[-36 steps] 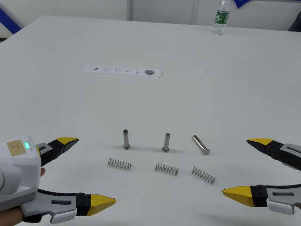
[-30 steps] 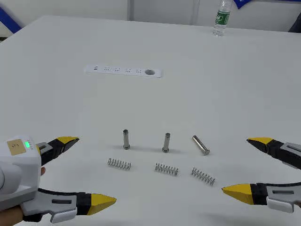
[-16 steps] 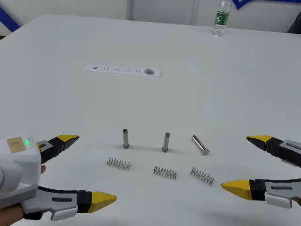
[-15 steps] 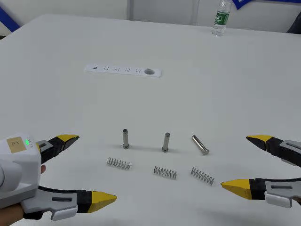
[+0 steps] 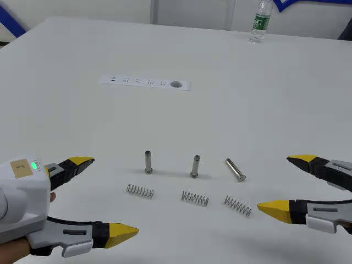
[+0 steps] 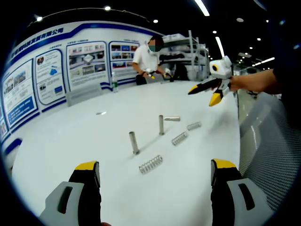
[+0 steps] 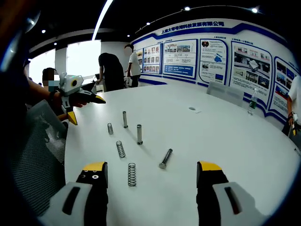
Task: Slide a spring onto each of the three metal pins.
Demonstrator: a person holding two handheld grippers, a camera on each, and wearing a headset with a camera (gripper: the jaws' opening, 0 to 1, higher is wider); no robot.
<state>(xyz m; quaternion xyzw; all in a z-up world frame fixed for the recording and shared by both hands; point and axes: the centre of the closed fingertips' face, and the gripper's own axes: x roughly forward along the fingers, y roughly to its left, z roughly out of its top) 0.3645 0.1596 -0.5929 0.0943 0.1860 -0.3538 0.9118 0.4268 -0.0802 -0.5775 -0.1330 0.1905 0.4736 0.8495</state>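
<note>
Both spread empty, my left hand-held gripper (image 5: pixel 104 198) and right hand-held gripper (image 5: pixel 285 183) hover; the rightmost spring (image 5: pixel 237 205) lies end-on, nearest the right.

- Blue wall banner (image 7: pixel 190 26) above the display boards (image 7: pixel 181 59): white Chinese characters ending "有限公司" (the earlier characters are uncertain).
- Green label of the bottle (image 5: pixel 258 23): unreadable.
- Tan sticker (image 5: pixel 20 168) on the left gripper (image 5: pixel 105 197): illegible scrawl.

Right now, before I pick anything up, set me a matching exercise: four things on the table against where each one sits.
Things: 1 left pin; 2 right pin; 3 water bottle; 4 power strip.
Places: A tipped over, beyond the rightmost spring; B far edge of the table; C upright, beyond the leftmost spring; D flat, mid-table.
Pairs: 1-C; 2-A; 3-B; 4-D.
</note>
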